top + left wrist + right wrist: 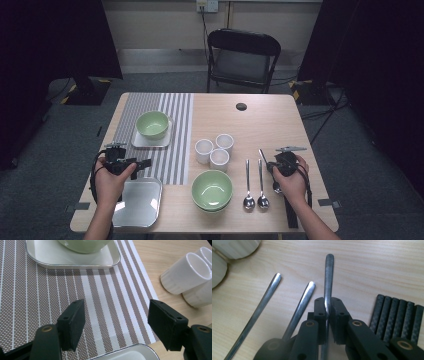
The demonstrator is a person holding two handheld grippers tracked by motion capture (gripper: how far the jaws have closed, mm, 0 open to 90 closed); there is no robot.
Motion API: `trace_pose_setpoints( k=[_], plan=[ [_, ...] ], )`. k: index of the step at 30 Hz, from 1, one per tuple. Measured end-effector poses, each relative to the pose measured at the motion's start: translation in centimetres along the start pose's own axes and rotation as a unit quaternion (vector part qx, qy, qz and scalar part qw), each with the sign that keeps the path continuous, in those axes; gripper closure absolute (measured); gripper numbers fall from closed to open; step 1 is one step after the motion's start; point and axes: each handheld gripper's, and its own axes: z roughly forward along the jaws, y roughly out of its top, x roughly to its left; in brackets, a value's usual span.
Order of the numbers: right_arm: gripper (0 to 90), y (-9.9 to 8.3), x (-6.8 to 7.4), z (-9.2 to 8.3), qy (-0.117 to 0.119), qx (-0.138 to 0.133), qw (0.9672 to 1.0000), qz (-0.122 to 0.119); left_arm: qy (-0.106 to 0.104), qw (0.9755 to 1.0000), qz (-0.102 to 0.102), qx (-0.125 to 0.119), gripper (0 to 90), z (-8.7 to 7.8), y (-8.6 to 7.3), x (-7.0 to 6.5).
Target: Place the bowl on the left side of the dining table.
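Three spoons sit at the right of the bench [300, 210]. Two spoons [248, 200] lie flat side by side, bowls toward us, just right of the near bowl [212, 189]. We hold the third spoon [328, 272] in our right gripper [327, 307]; its jaws are pinched narrow on the handle, which sticks out ahead of them. In the high view that spoon [262, 154] slants up and away from the right gripper [274, 167], with its bowl end near our hand [291, 179]. In the right gripper view the two loose handles lie just left of the held one, and a ribbed black strip [397, 315] lies on the wood to its right.

Our left gripper [142, 164] hovers over the striped mat [175, 125], jaws wide, nothing between them; in the left gripper view we see bare mat [112, 297] in the gap. Ahead of it a tray [75, 261] carries the far bowl [83, 245]. An empty tray [145, 202] sits at the near left, its rim just under the left jaws. Three white cups [214, 149] cluster mid-bench, touching or nearly so. Beyond the bench stands a folding chair [243, 57].
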Motion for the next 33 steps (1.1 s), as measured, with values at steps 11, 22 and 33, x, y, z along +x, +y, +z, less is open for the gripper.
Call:
trace_pose_setpoints(
  k=[11,22,33],
  plan=[
    [83.6,1.8,-0.4,1.5,-0.006,-0.003,1.0,0.005,0.001,1.0,0.0,0.005,30.5,0.1,-0.1,0.2],
    [77.3,1.4,-0.1,0.4,0.009,0.006,0.9998,-0.016,0.002,1.0,-0.001,0.003,30.6,-0.1,-0.1,0.2],
    [79.1,-0.6,-0.3,-1.0,-0.007,0.019,0.9995,-0.023,0.003,1.0,0.002,-0.001,30.5,-0.4,-0.1,0.2]
  ],
)
